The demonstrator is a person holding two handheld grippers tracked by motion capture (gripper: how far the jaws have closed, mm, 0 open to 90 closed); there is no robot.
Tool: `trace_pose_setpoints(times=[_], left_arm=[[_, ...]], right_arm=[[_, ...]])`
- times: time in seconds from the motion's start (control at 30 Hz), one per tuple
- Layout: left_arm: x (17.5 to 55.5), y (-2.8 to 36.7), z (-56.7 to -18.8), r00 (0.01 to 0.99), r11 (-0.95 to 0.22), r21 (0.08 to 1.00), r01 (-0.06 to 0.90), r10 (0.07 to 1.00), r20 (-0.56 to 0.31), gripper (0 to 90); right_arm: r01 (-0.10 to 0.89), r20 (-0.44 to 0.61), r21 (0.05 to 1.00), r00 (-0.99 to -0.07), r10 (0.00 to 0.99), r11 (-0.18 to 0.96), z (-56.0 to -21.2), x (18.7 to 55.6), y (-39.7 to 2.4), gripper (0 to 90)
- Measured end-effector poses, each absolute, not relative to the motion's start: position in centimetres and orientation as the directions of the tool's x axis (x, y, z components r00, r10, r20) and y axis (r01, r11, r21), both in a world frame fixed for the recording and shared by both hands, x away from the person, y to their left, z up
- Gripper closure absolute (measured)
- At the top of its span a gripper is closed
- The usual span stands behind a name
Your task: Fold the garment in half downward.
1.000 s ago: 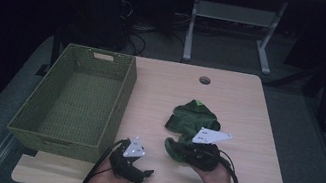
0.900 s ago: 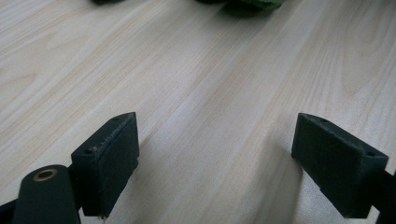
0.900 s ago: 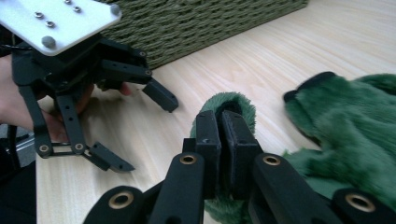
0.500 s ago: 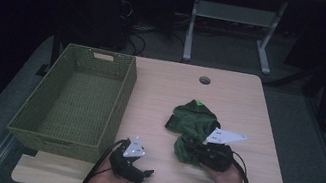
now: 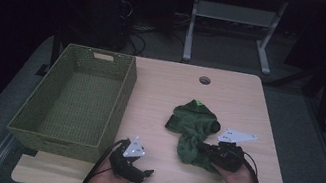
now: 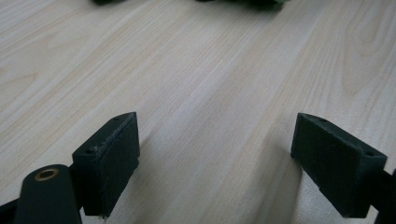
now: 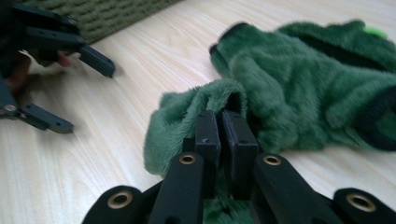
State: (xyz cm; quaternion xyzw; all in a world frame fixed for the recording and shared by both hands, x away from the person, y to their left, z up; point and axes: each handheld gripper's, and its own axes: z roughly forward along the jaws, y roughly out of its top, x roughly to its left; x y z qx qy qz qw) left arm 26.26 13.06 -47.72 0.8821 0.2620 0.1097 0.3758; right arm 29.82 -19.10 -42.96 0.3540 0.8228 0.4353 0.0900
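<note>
Right gripper view shows the right gripper [image 7: 220, 128] with its jaws nearly together, pinching a fold of the green fleece garment [image 7: 299, 84] on the table [image 5: 232, 91]. Left gripper [image 6: 215, 154] rests wide open, holding nothing, near the wicker basket [image 5: 119, 109]. Since earlier, the right gripper has dragged the pinched cloth, seemingly toward the table's near right.

Right claw [image 5: 201, 149] grips green fleece [image 5: 194, 125]; basket [image 5: 122, 94] left.

The green plush cloth [image 7: 299, 88] is running off the right gripper view's right edge, and its fold is hiding the right gripper's [image 7: 220, 122] pad tips.
</note>
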Motion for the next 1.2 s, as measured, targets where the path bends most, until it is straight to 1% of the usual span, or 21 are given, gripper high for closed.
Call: trace_pose_setpoints(times=[0.23, 0.37, 0.57, 0.63, 0.77, 0.83, 1.03, 1.2], left_arm=[[26.3, 13.1, -47.7, 0.839, -0.582, 0.721, 0.377, 0.543, 0.000, 14.9], [26.3, 13.1, -47.7, 0.839, -0.582, 0.720, 0.377, 0.544, 0.000, 14.9], [26.3, 13.1, -47.7, 0.839, -0.581, 0.720, 0.380, 0.544, -0.003, 14.9], [26.3, 13.1, -47.7, 0.840, -0.583, 0.720, 0.377, 0.543, 0.000, 14.9], [26.3, 13.1, -47.7, 0.839, -0.581, 0.722, 0.377, 0.544, 0.000, 14.9], [26.3, 13.1, -47.7, 0.840, -0.582, 0.722, 0.375, 0.543, 0.001, 14.9], [26.3, 13.1, -47.7, 0.841, -0.585, 0.720, 0.374, 0.542, 0.003, 14.9], [26.3, 13.1, -47.7, 0.840, -0.582, 0.720, 0.378, 0.543, -0.002, 14.9]], right_arm=[[0.548, 0.140, 0.740, -0.692, 0.708, 0.389, -43.8, 30.7, -19.7, 83.2], [0.552, 0.140, 0.745, -0.678, 0.721, 0.374, -43.8, 30.9, -20.2, 82.4], [0.516, 0.124, 0.784, -0.674, 0.728, 0.344, -42.9, 30.7, -21.1, 82.0], [0.506, 0.124, 0.794, -0.677, 0.725, 0.336, -42.5, 30.5, -21.1, 82.9], [0.468, 0.112, 0.817, -0.702, 0.703, 0.337, -41.7, 30.4, -20.6, 89.5], [0.468, 0.114, 0.813, -0.713, 0.692, 0.348, -41.7, 30.6, -20.1, 89.7], [0.505, 0.117, 0.764, -0.720, 0.684, 0.401, -43.6, 32.1, -18.9, 89.8], [0.539, 0.138, 0.722, -0.726, 0.673, 0.434, -45.0, 32.4, -17.9, 89.8]])
